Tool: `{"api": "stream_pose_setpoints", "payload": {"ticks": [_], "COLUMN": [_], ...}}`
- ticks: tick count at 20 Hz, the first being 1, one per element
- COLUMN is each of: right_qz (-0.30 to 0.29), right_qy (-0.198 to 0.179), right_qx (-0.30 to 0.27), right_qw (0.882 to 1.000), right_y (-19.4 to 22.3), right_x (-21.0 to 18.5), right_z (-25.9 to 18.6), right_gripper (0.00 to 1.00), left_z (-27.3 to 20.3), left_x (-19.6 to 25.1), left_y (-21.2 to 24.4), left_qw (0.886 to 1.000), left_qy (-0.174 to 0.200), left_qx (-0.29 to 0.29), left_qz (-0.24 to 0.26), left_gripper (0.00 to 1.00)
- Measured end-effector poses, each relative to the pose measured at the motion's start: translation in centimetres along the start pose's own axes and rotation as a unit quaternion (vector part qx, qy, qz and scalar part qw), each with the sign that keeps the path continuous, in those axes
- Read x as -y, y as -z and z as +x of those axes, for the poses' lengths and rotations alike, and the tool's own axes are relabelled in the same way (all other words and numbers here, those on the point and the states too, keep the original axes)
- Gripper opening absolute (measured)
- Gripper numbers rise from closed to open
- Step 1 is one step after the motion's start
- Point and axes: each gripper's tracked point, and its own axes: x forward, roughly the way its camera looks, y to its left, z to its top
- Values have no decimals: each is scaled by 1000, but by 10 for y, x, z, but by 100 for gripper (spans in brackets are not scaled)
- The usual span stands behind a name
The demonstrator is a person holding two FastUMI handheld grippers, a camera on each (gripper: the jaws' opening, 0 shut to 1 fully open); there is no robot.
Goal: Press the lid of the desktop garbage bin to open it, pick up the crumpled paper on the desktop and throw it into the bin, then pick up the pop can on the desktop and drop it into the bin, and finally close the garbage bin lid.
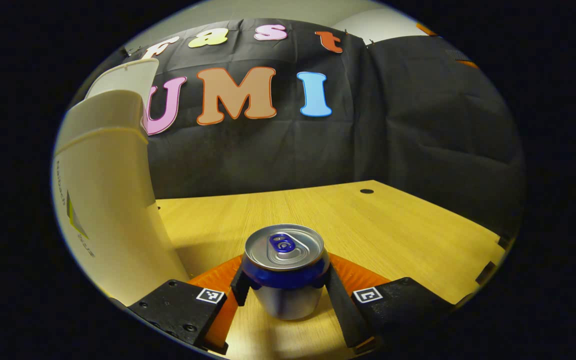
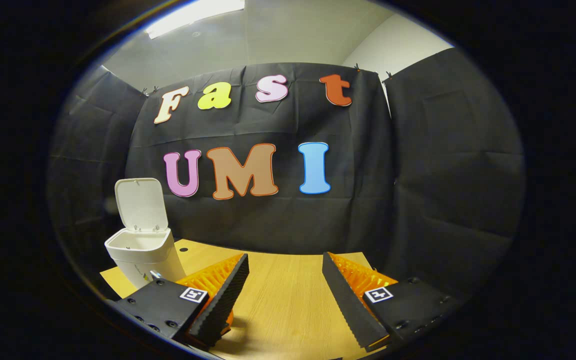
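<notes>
step: grasp can [image 1: 285, 270] | left gripper [image 1: 288, 289] fingers flank it lower centre, contact unclear; squeeze evenly, lift upright toward bin [image 1: 105, 210] at frame left | right gripper [image 2: 285, 300] wide apart, holding nothing

Both views are dim and warm, with strong fisheye bending toward the edges. In the right gripper view a ceiling light [image 2: 195, 11] glows at the top, slightly blown out. The can [image 1: 285, 270] top catches a soft sheen, and the table [image 1: 368, 225] shows gentle shadows. Focus is fairly sharp centrally, softer at the rims.
</notes>
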Motion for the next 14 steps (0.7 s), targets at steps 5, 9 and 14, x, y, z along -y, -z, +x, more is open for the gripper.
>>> {"api": "stream_pose_setpoints", "payload": {"ticks": [5,9,14], "right_qz": [9,8,24], "right_qy": [-25,-57,-100], "right_qx": [4,9,8], "right_qw": [1000,998,995], "right_y": [-1,3,13], "right_x": [-19,-41,-77], "right_z": [6,15,30], "right_gripper": [98,98,98], "left_z": [-23,-52,-88], "left_x": [-21,-46,-75], "left_y": [-70,-124,-189], "left_qw": [999,997,995], "left_qy": [-2,-20,-29], "left_qx": [46,66,92], "left_qz": [-16,-25,-37], "left_gripper": [78,77,77]}}
